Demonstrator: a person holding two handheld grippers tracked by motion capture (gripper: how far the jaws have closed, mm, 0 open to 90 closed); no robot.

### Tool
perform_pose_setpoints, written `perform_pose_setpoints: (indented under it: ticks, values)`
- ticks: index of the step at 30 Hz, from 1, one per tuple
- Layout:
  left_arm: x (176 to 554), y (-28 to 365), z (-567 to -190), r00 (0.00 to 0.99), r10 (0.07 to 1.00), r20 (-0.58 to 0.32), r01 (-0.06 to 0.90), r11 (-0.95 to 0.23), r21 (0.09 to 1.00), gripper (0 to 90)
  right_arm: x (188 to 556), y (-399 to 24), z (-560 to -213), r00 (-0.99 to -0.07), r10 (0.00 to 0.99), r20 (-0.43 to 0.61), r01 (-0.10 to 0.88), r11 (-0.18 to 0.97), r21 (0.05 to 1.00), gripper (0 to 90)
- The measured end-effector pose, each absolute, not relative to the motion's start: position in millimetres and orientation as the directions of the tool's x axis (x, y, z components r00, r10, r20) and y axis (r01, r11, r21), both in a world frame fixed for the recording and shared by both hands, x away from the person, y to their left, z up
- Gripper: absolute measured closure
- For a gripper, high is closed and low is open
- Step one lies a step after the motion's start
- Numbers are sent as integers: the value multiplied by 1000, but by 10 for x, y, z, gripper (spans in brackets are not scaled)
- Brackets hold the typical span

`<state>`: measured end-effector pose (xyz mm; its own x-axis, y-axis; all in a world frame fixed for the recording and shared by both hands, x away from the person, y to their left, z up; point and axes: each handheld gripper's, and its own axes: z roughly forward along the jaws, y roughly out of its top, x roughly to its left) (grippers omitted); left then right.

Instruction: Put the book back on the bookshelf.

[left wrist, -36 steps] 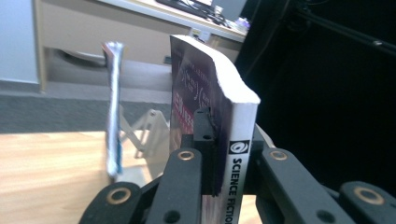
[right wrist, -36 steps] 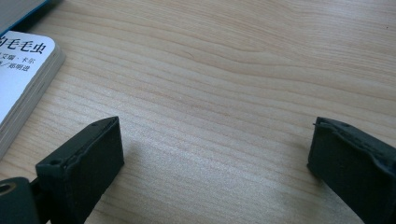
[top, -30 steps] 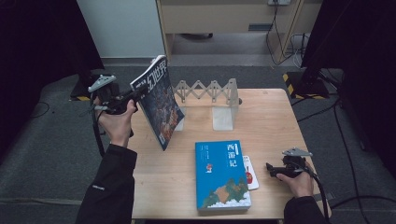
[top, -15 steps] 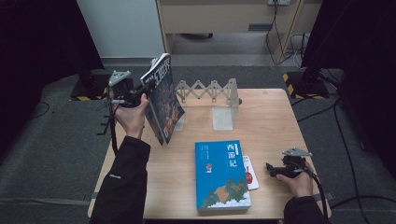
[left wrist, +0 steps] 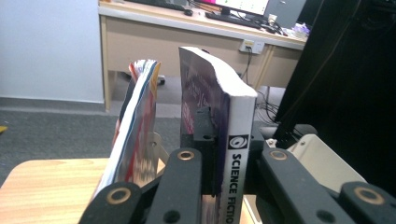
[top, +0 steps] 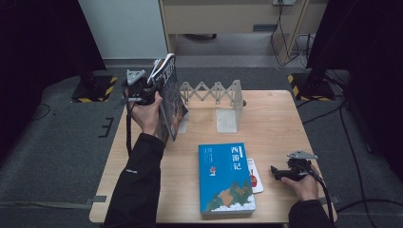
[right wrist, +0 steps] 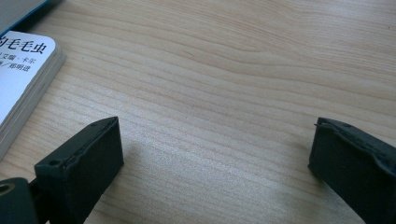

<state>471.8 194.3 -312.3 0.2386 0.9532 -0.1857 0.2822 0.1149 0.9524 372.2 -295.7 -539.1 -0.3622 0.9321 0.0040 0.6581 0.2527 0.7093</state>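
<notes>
A dark-covered magazine point(top: 172, 97) with "SCIENCE FICTION" on its spine point(left wrist: 236, 158) stands nearly upright above the table's back left, lower edge near the wood. My left gripper point(top: 145, 91) is shut on its spine side, the black jaws point(left wrist: 231, 144) clamping the thick block. A colourful bundle of its pages point(left wrist: 135, 121) fans away to the left. At the front right, my right gripper point(top: 278, 172) rests low over the table, open point(right wrist: 215, 154) with bare wood between its fingers.
A blue book point(top: 224, 178) lies flat at the front middle, over a small white booklet point(top: 255, 175) point(right wrist: 21, 74) beside my right gripper. A grey accordion book rack point(top: 211, 90) with a metal bookend point(top: 229, 116) stands at the back of the wooden table point(top: 275, 123).
My left hand has carried the magazine to the right and slightly down, towards the rack's left end, and turned it more edge-on. The right hand has stayed still.
</notes>
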Motion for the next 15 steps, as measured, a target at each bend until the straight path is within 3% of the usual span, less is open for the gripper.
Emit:
perform_pose_setpoints:
  ticks: [15]
  values:
    - [4824, 1795, -3398, 214, 964, -160, 277, 97, 956, 817, 3722, -2952, -5391, -358, 934, 9, 661, 247, 708, 25]
